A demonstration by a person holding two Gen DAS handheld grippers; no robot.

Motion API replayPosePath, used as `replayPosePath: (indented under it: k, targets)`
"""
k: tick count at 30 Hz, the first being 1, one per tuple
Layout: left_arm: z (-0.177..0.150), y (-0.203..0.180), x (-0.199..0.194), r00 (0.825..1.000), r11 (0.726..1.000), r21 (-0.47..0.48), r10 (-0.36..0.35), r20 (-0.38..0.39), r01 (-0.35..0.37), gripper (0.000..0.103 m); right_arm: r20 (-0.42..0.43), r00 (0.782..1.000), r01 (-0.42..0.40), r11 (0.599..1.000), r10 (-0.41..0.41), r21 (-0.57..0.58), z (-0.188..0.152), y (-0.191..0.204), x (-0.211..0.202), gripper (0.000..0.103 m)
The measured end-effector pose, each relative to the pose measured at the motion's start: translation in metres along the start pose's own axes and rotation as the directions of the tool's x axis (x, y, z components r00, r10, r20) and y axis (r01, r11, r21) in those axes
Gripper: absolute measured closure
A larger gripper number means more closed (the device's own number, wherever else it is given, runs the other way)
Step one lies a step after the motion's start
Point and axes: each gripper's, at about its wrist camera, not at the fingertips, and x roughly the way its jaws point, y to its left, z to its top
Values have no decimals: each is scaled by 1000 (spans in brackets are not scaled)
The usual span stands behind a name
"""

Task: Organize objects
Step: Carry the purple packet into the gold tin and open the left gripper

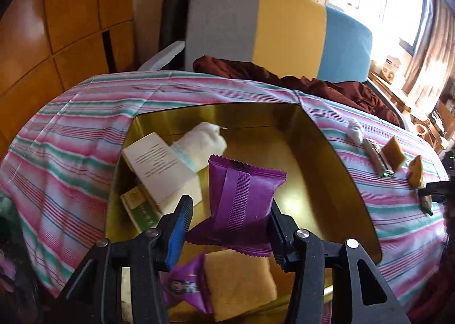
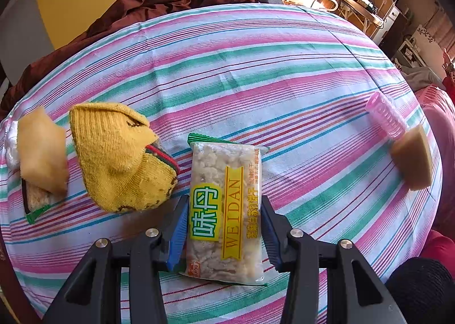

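With several items already in the gold box [image 1: 312, 136], your left gripper [image 1: 230, 218] grips the purple packet [image 1: 241, 193] over it, your right gripper [image 2: 224, 224] clamps the cracker pack [image 2: 224, 210], and the sock [image 2: 119, 159] at ten o'clock remains.

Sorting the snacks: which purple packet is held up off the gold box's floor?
The larger purple packet, clamped between the left gripper fingers above the gold box. The smaller purple packet lies on the floor beside a yellow sponge.

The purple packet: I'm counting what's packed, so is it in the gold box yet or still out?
Out. The purple packet hangs clamped in the left hand-held gripper, above the gold box.
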Motion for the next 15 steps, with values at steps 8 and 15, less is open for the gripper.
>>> replayPosePath:
  k: [8, 15]
  targets:
    - [-12, 16, 29, 997, 999, 13, 38, -66, -38, 52, 6, 1000, 12, 1000, -12, -15, 3, -2, -1, 56]
    - [-15, 17, 35, 997, 999, 16, 46, -68, -45, 43, 7, 1000, 8, 1000, -8, -7, 1, -2, -5, 56]
